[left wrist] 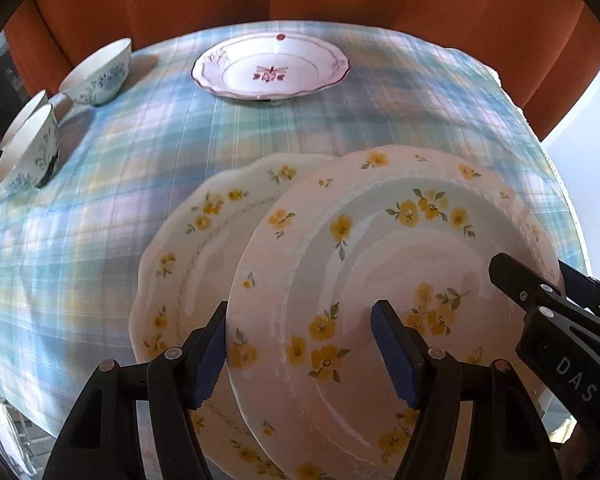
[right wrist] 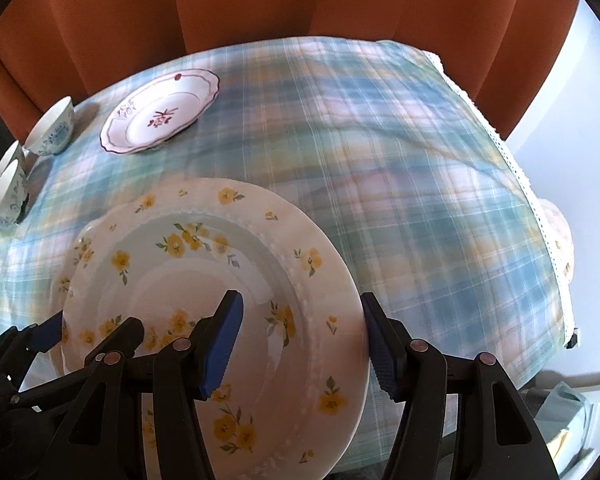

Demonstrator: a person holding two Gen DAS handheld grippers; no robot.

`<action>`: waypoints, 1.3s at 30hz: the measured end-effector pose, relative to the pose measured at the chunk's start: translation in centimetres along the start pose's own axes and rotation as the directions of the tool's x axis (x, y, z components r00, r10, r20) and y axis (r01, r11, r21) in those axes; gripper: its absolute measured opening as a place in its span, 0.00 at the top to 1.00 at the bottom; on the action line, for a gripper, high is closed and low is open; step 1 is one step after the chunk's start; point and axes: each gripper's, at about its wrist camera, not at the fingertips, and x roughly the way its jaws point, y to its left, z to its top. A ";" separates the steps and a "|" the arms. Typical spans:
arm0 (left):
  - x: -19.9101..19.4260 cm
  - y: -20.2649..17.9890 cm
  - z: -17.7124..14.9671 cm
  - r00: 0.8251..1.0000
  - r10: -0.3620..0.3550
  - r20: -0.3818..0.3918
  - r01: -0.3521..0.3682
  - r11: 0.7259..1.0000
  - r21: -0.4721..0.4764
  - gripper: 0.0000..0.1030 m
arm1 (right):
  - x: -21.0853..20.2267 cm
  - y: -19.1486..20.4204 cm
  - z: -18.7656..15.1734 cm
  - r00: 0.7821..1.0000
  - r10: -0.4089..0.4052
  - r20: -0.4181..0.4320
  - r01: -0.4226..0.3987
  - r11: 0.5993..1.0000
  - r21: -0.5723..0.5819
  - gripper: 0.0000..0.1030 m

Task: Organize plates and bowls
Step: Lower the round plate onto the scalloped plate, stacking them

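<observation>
white letters "das" on right gripper (left wrist: 540, 280) black arm, left-wrist view.

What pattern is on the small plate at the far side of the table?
White, with a dark red floral motif and a thin red rim line on the small plate; clearest from the left wrist.

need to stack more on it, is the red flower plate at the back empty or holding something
Empty. The red-flower plate shows its whole painted centre in both views, with nothing resting in it.

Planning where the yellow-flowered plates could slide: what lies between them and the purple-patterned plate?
Only bare plaid tablecloth separates the yellow-flowered plates from the purple-patterned plate, shown in both wrist views.
</observation>
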 end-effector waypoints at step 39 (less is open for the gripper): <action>-0.6 3.1 0.5 0.996 0.092 0.002 -0.092 0.995 -0.032 0.22 | 0.8 2.3 0.7 0.999 0.030 0.016 -0.029 0.997 -0.070 0.66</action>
